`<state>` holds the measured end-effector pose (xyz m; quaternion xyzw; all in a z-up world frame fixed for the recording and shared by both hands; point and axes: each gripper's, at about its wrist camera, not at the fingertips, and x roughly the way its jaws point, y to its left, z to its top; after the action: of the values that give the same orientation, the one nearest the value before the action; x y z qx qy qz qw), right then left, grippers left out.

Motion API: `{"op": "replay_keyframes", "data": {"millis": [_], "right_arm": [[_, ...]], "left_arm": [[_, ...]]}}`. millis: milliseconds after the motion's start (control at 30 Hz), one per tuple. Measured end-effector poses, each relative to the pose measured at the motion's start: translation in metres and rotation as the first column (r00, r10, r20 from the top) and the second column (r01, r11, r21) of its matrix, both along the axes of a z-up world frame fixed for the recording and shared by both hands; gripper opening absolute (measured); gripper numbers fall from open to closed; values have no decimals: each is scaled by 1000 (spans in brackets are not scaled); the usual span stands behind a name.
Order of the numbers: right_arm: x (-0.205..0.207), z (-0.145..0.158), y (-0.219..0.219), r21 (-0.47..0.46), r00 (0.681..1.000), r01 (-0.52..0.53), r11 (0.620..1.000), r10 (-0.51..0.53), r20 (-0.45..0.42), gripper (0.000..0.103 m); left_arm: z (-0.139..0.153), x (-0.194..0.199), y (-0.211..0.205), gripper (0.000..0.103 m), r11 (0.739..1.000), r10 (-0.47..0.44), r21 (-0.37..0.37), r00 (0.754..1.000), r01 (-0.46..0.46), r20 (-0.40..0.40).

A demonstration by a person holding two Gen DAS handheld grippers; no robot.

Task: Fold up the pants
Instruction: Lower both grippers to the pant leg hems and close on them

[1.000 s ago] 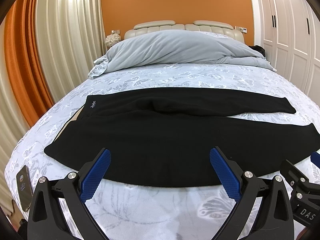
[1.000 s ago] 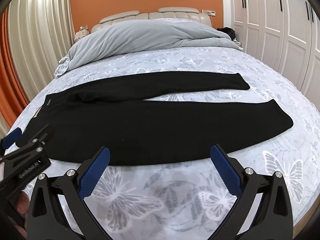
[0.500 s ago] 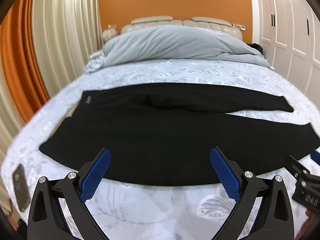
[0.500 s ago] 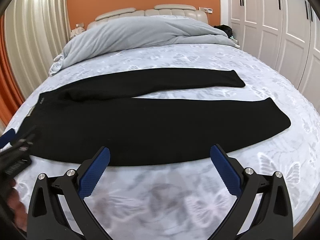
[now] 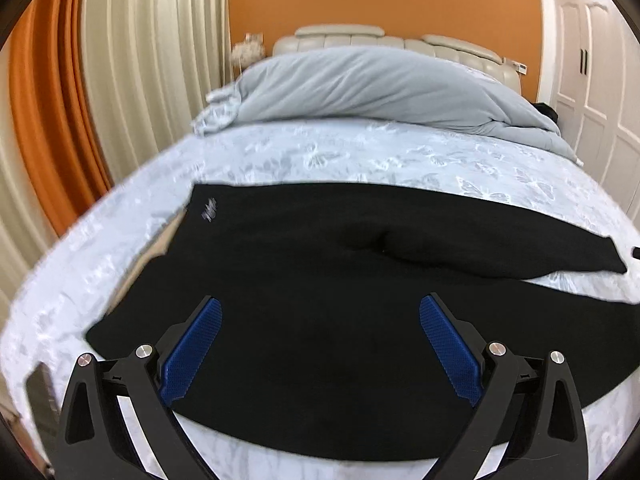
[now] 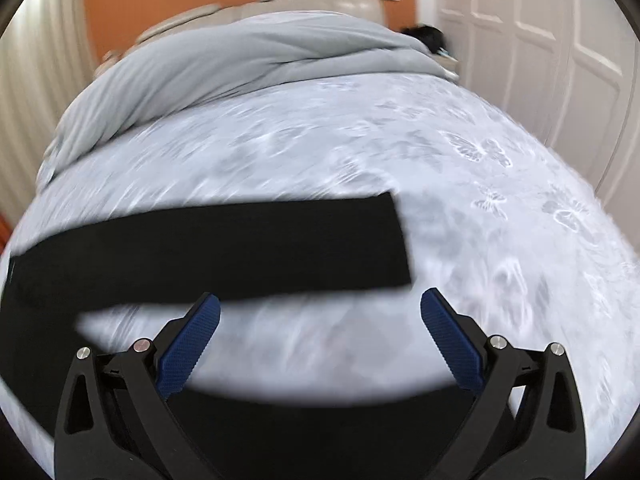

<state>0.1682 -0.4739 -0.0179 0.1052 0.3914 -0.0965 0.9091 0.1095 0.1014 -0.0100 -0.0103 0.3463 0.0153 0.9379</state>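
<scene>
Through my left wrist camera I see the black pants (image 5: 320, 288) spread flat across the butterfly-print bed (image 5: 360, 156), waistband toward the curtain side and both legs running off to the right, and my left gripper (image 5: 320, 344) hangs over the near leg with its blue pads wide apart and nothing between them. My right gripper (image 6: 320, 336) is spread just as wide and empty: the hem end of the far leg lies just ahead of its left pad, bare sheet shows between the pads, and the near leg's dark edge passes beneath the fingers. That view is blurred.
</scene>
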Motion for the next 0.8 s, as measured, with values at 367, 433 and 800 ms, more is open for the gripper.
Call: {"op": "replay_keyframes", "data": {"millis": [367,433,800], "right_arm": [[110,-64,-52,96,991,57,994,-45,-122,97],[117,-70,-51,78,989,58,995,-47,-139,98],[112,-60,-47,128,997,-13,992,23,-73,14]], "left_arm": [[-3,169,109,98,973,209,-76,969,-220,-132],[-11,212,134,98,961,260,-46,949,-271,-177],[-65,291,192,4,923,258,-200,916,-327,-308]]}}
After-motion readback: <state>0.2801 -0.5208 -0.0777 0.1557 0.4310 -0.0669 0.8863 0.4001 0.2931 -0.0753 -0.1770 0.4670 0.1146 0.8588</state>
